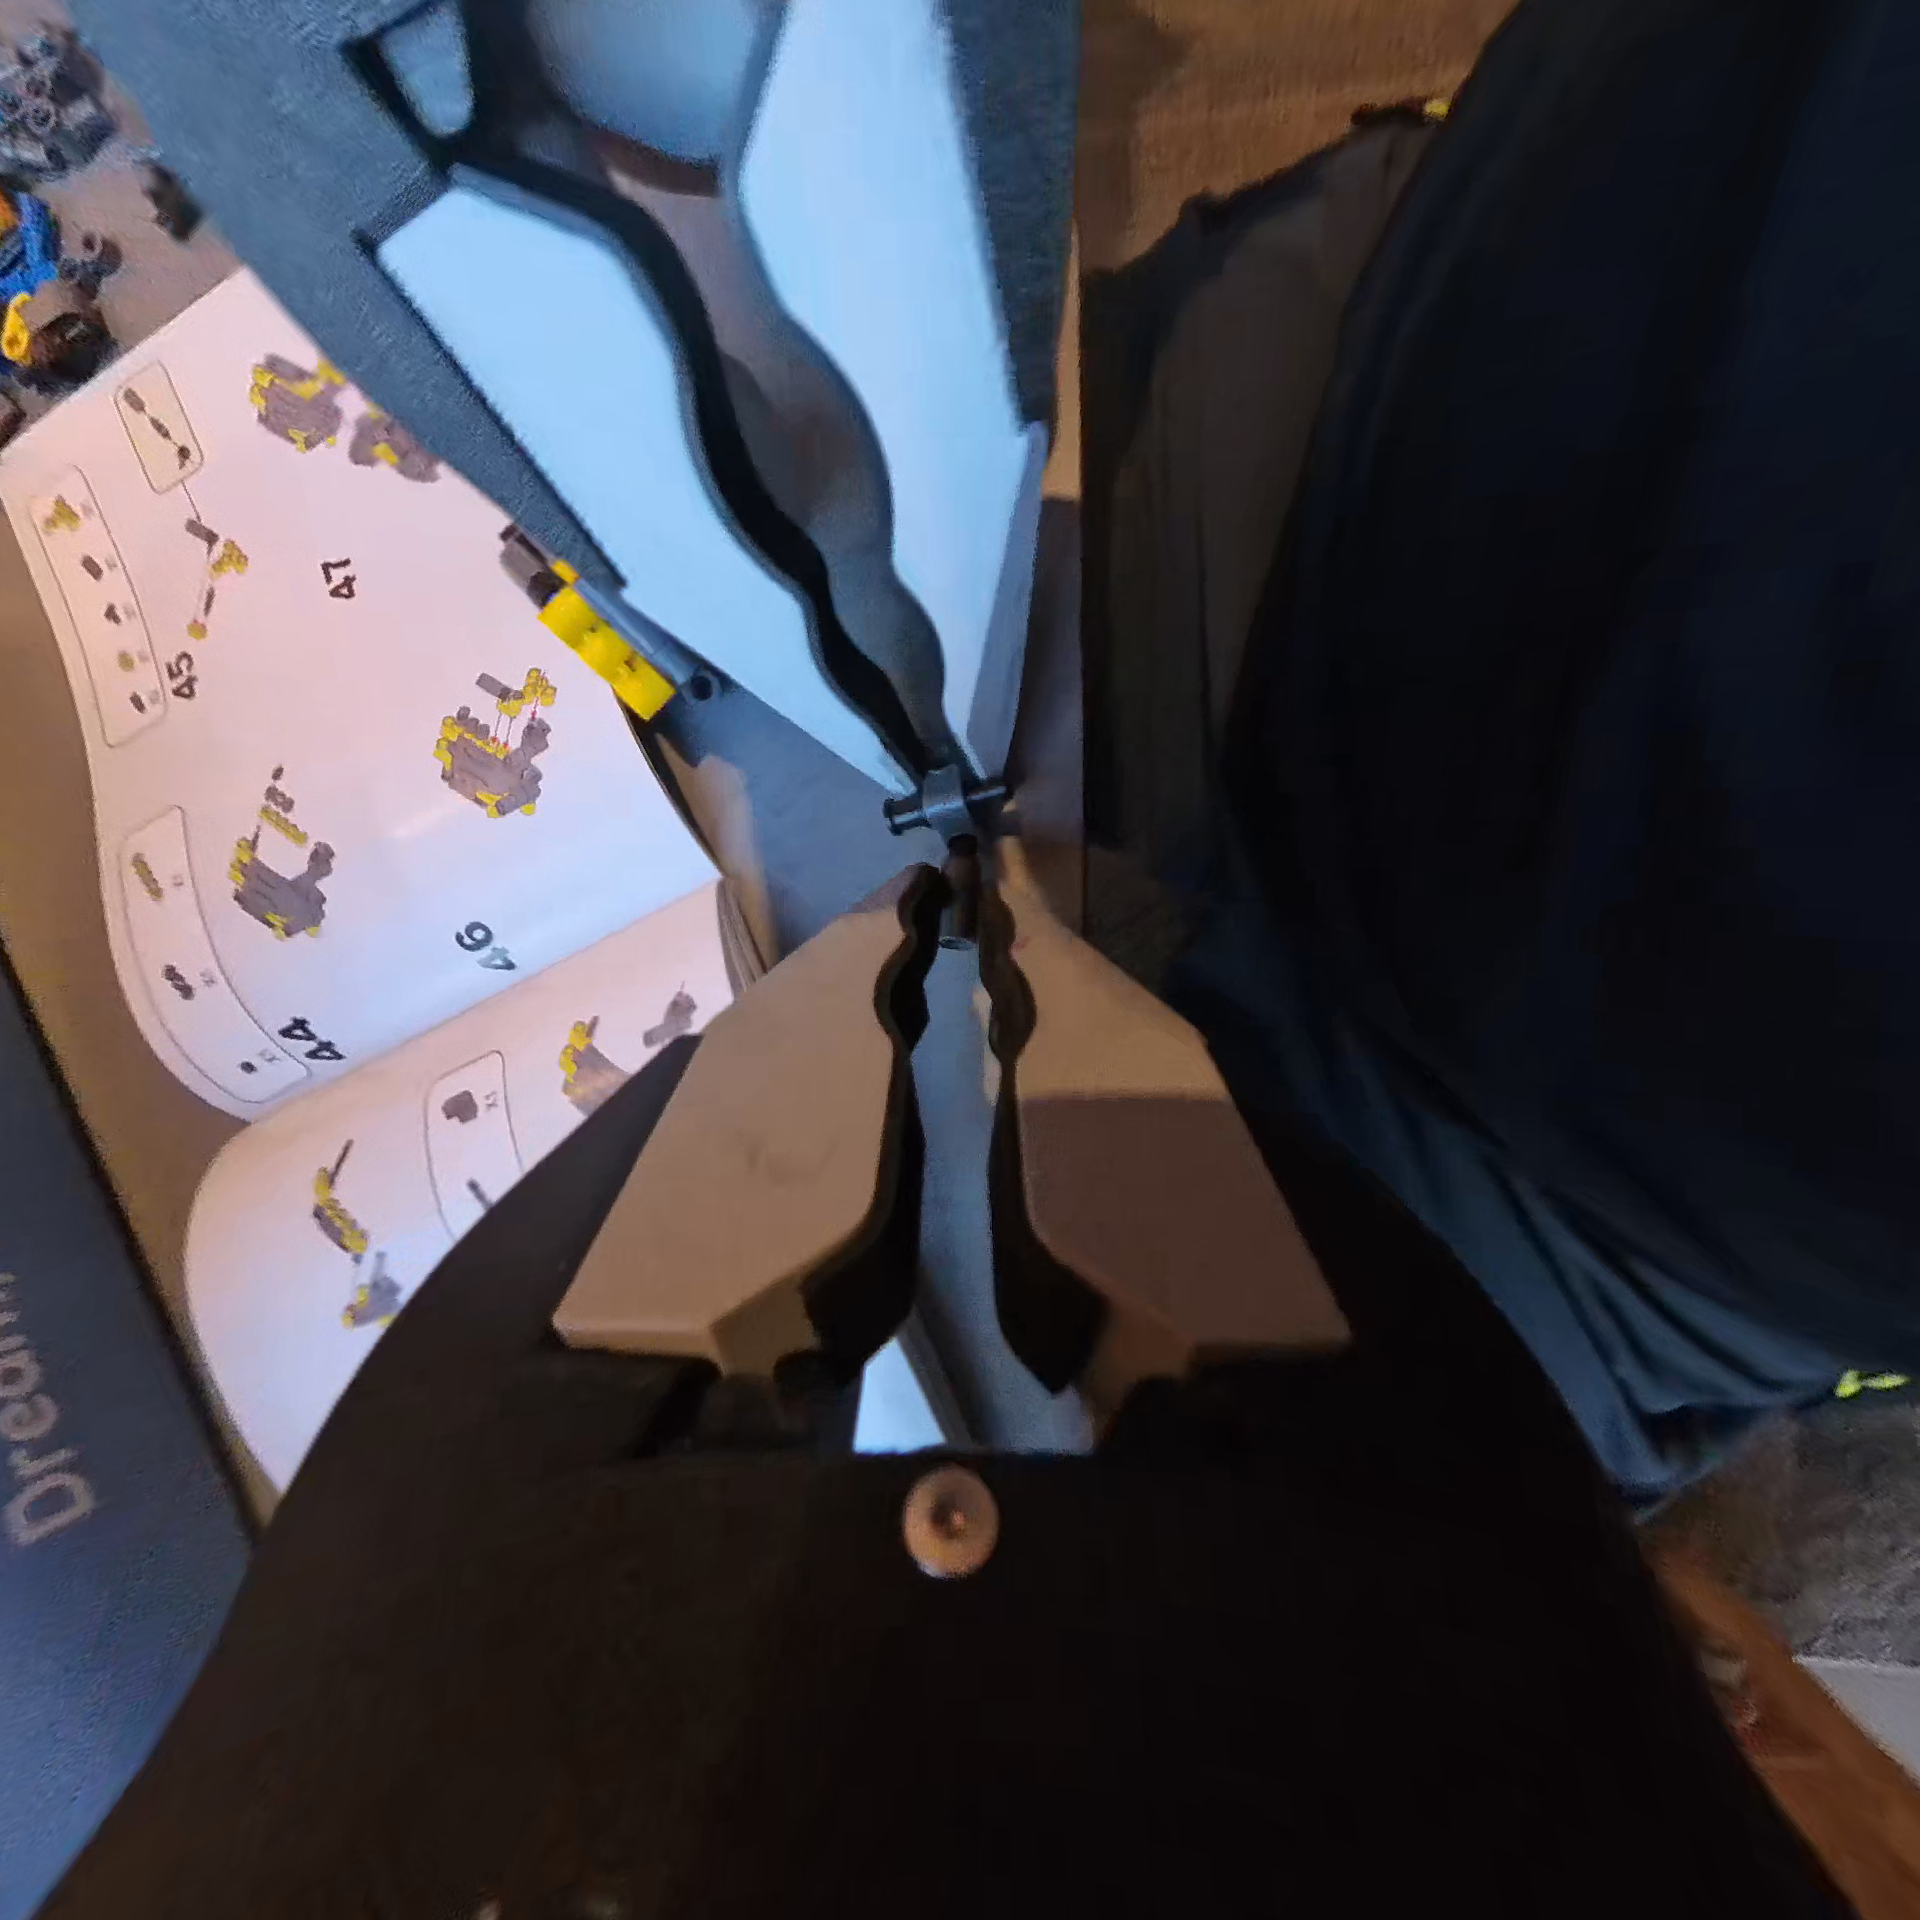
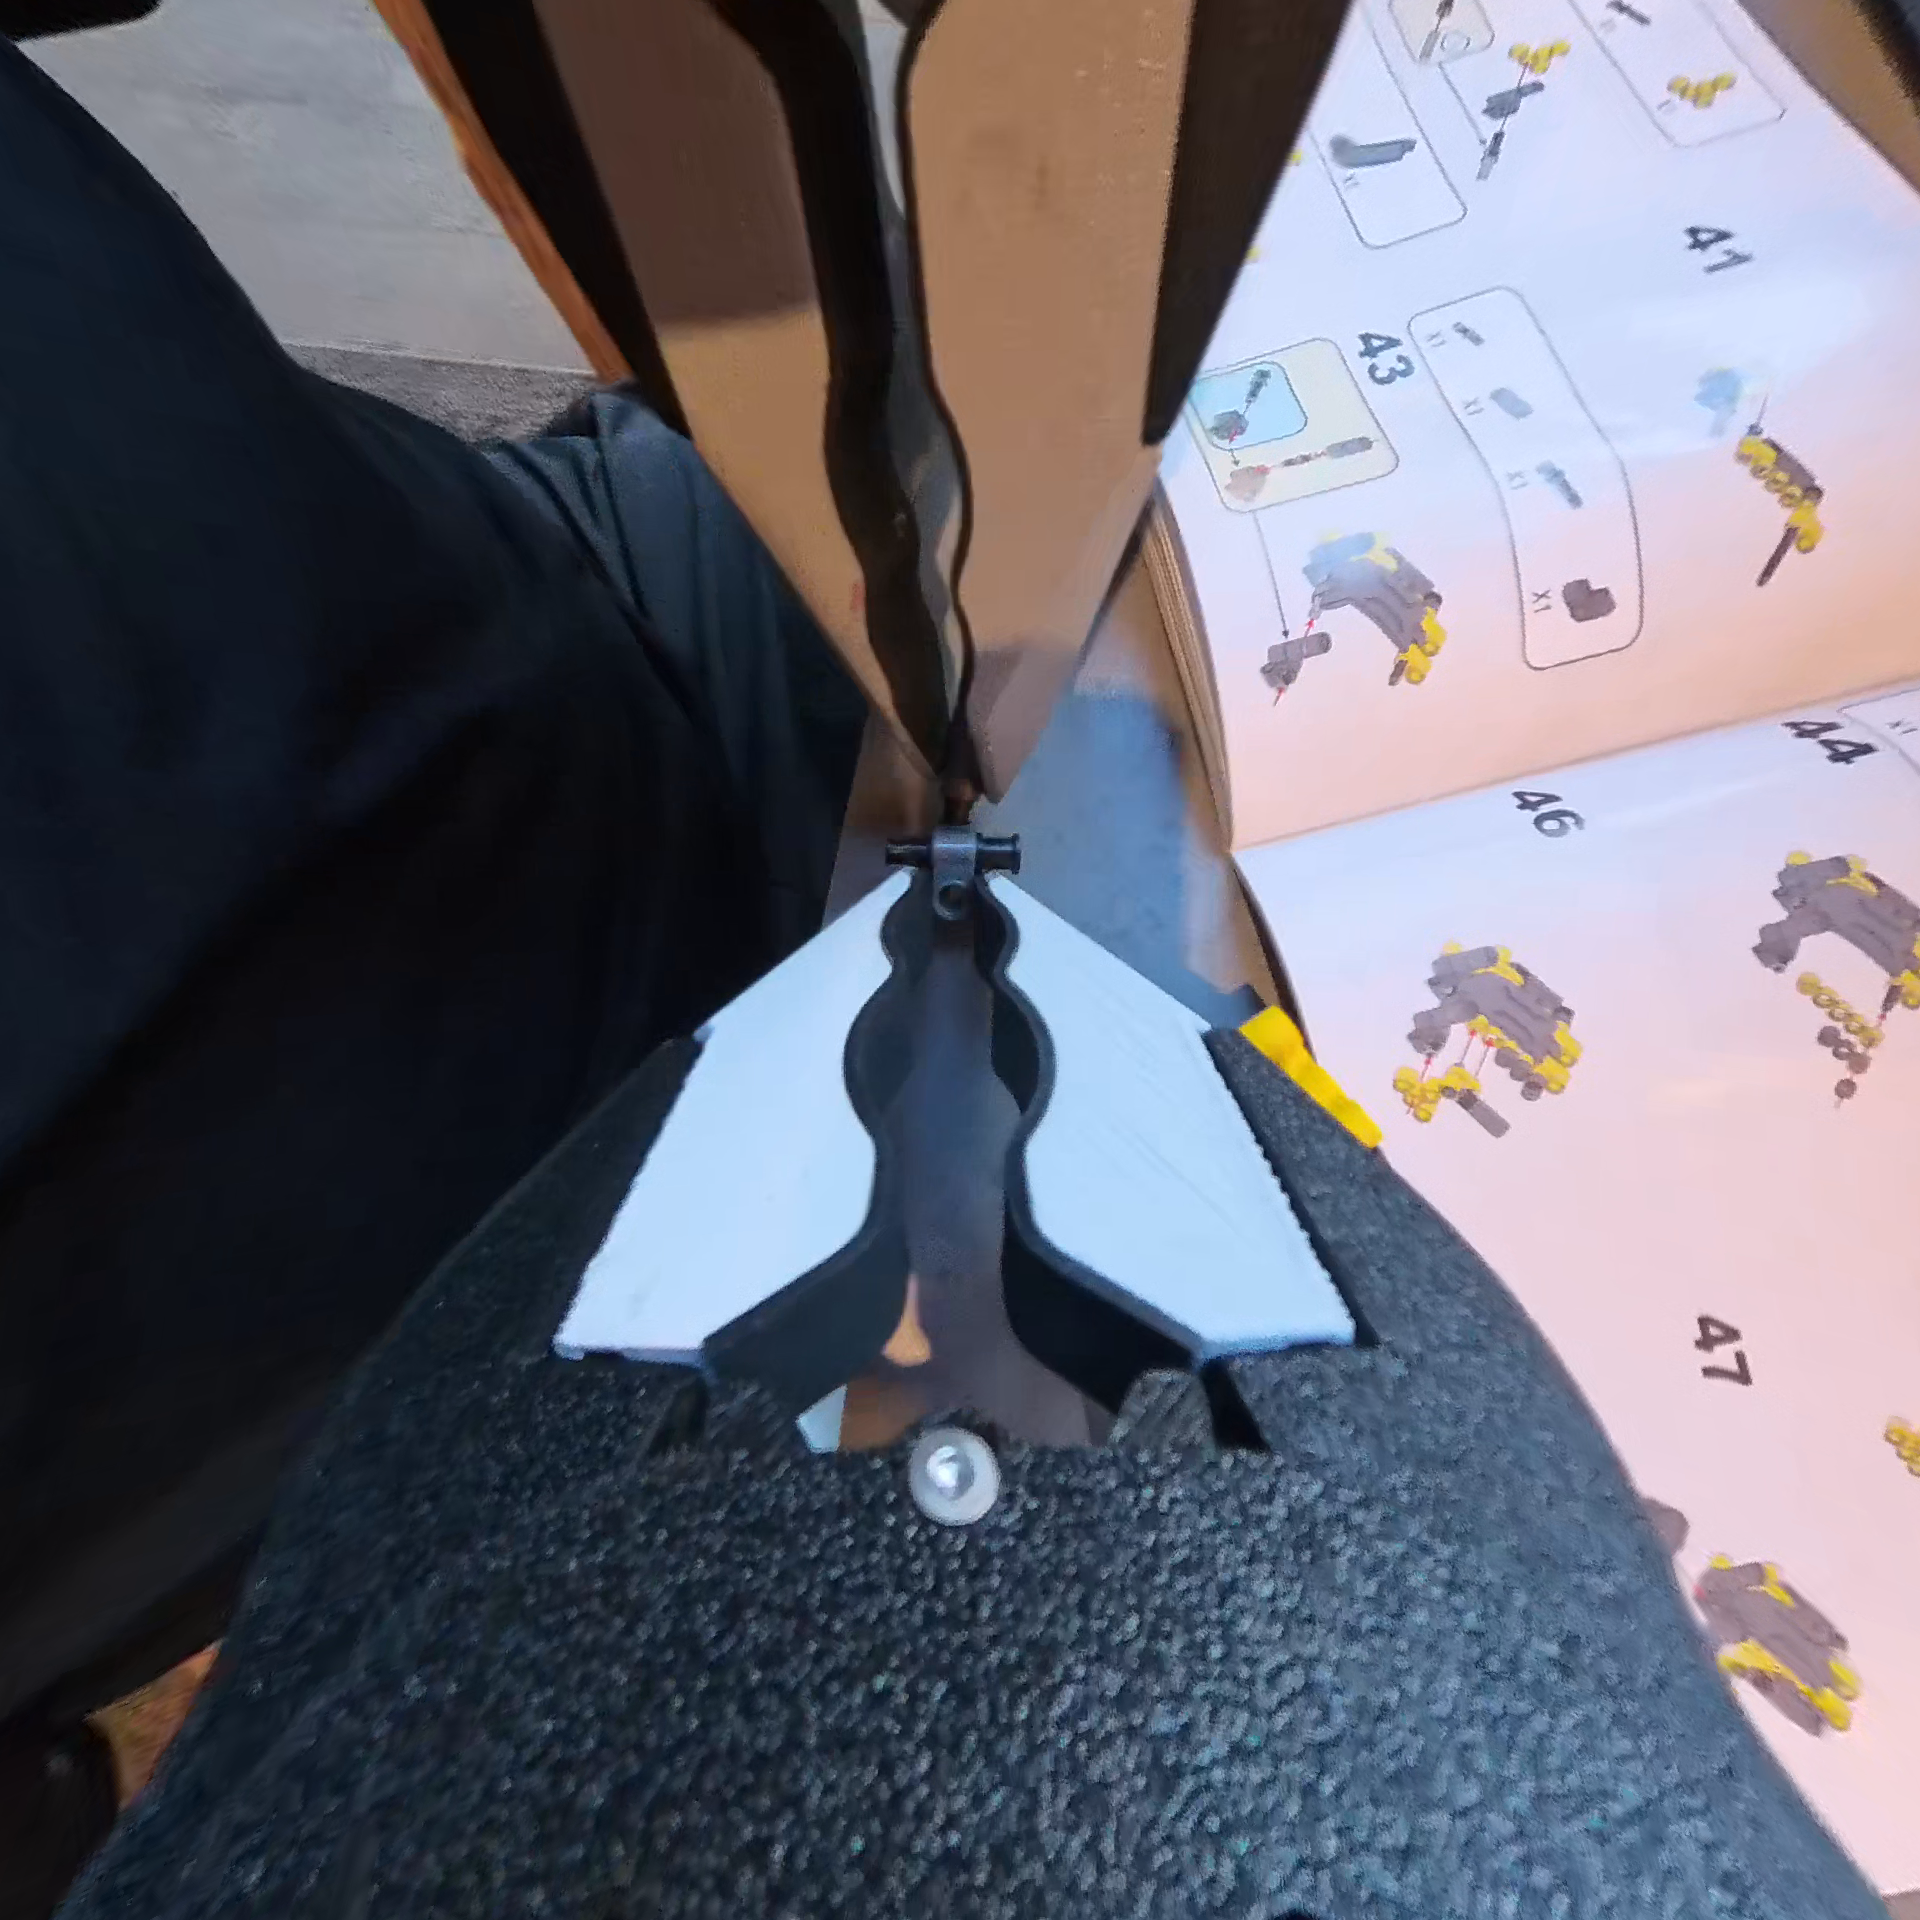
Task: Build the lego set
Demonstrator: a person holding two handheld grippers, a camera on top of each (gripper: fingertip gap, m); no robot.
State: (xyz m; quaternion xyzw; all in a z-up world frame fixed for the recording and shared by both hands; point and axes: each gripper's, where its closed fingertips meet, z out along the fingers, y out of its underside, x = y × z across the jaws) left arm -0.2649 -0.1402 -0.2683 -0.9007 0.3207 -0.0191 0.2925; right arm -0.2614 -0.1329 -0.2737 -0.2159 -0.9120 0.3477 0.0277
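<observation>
Left claw (image 1: 954, 883) closed on a dark pin (image 1: 957, 906), right claw (image 2: 951, 888) pinching a grey connector (image 2: 950, 862), tips meeting, pin touching connector, open manual (image 1: 343, 748) beside them on table (image 1: 31, 665)

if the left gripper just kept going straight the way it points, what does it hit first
Most likely the small dark grey connector piece pinched at the tips of the right gripper, right ahead of the left gripper, which grips a small dark pin. Pin and connector look nearly touching; depth is unclear.
</observation>
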